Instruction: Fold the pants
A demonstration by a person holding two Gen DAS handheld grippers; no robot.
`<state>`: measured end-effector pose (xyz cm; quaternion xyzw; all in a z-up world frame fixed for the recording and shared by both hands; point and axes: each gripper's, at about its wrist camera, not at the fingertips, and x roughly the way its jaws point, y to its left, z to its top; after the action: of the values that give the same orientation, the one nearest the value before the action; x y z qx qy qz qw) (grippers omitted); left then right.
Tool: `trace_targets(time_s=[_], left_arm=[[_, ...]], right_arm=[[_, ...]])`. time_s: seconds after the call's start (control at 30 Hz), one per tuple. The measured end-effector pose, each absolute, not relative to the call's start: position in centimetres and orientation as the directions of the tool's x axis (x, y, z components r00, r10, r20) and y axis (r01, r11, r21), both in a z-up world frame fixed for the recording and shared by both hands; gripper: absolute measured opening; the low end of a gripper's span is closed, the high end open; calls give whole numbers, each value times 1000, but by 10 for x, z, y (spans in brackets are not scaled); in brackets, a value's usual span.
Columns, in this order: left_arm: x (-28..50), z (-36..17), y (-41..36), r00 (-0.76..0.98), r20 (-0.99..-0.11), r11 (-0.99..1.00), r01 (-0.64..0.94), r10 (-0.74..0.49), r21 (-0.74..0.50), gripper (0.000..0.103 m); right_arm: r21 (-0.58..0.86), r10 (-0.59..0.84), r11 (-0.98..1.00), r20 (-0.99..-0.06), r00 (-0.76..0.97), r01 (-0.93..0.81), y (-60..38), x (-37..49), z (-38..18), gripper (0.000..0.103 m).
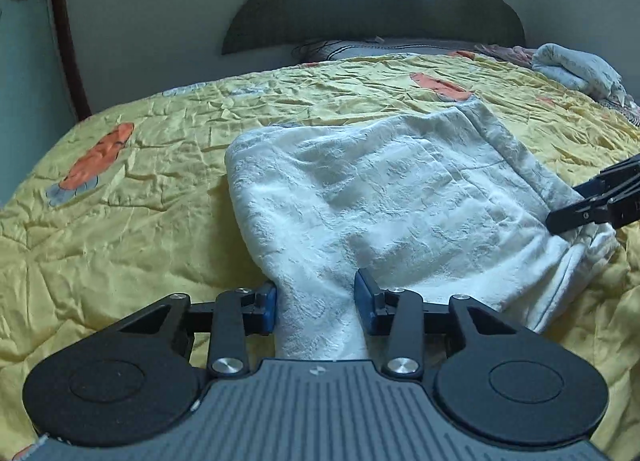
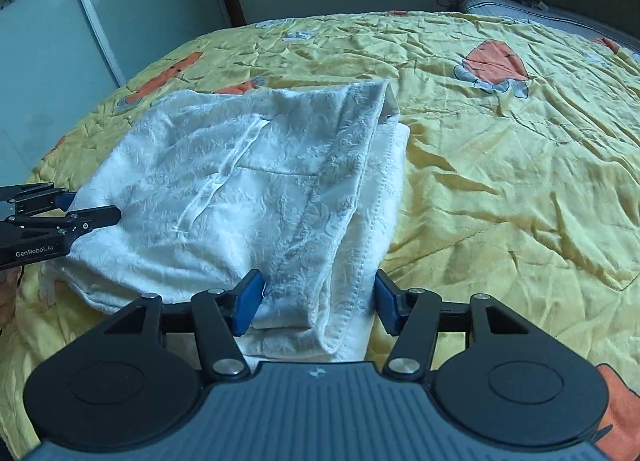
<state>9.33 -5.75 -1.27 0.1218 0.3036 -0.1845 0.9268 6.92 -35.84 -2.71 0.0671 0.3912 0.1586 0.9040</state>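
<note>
white pants lie part-folded mid-frame on the yellow bed. i straddle near corners: left gripper pinches a bunched fold, right gripper half-open, cloth between, pads apparently clear, ready to lift.

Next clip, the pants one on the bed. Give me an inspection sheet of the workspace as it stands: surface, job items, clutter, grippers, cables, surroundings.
Surface: bed with a wrinkled yellow quilt, orange prints.
Job's things: white pants, partly folded, lying flat on the quilt.
Clutter: bundled pale cloth at the far right of the bed; grey pillow by the headboard.
Grippers: left gripper straddles a near fold of the pants, pads at the cloth; right gripper straddles the other near edge. Whether either pinches cannot be told.
Cables: nothing seen.
Surroundings: dark headboard, pale wall, glass-panelled door.
</note>
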Motion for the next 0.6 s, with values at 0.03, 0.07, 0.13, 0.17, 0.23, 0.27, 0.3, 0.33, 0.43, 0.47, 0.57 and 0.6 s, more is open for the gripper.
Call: trace_targets(time_s=[0.03, 0.07, 0.13, 0.17, 0.23, 0.27, 0.3, 0.33, 0.43, 0.47, 0.57, 0.6], left_arm=[[91, -15, -59, 761, -592, 901, 414, -263, 131, 42], [87, -17, -61, 776, -577, 899, 410, -254, 155, 42], [81, -15, -61, 795, -557, 899, 399, -240, 182, 42], [77, -10, -58, 802, -552, 909, 379, -227, 176, 43], [63, 0, -49, 814, -532, 919, 364, -233, 155, 44], [50, 8, -46, 833, -495, 921, 361, -249, 145, 44], [40, 13, -46, 844, -467, 920, 366, -265, 140, 44], [29, 19, -50, 850, -441, 916, 380, -288, 132, 45], [17, 19, -74, 810, -454, 874, 469, -370, 125, 52], [17, 13, -84, 790, -483, 860, 492, -377, 134, 50], [26, -11, -92, 733, -567, 855, 511, -375, 95, 53], [23, -14, -90, 742, -551, 851, 514, -382, 103, 54]], right_arm=[[242, 331, 944, -678, 656, -225, -357, 66, -28, 59], [247, 324, 946, -677, 661, -210, -357, 64, -27, 60], [280, 318, 946, -691, 649, -166, -361, 63, -21, 64], [304, 314, 943, -688, 654, -134, -366, 59, -14, 65], [329, 302, 938, -623, 722, -108, -372, 38, 6, 65], [337, 311, 933, -578, 754, -126, -372, 29, 16, 65], [351, 335, 923, -538, 774, -155, -369, 23, 25, 66], [374, 377, 907, -510, 773, -195, -363, 21, 32, 67], [394, 450, 883, -548, 705, -257, -337, 36, 27, 67], [368, 437, 894, -583, 685, -257, -327, 42, 20, 67], [294, 381, 924, -663, 645, -243, -316, 50, -10, 67], [283, 386, 922, -636, 668, -263, -316, 43, -14, 67]])
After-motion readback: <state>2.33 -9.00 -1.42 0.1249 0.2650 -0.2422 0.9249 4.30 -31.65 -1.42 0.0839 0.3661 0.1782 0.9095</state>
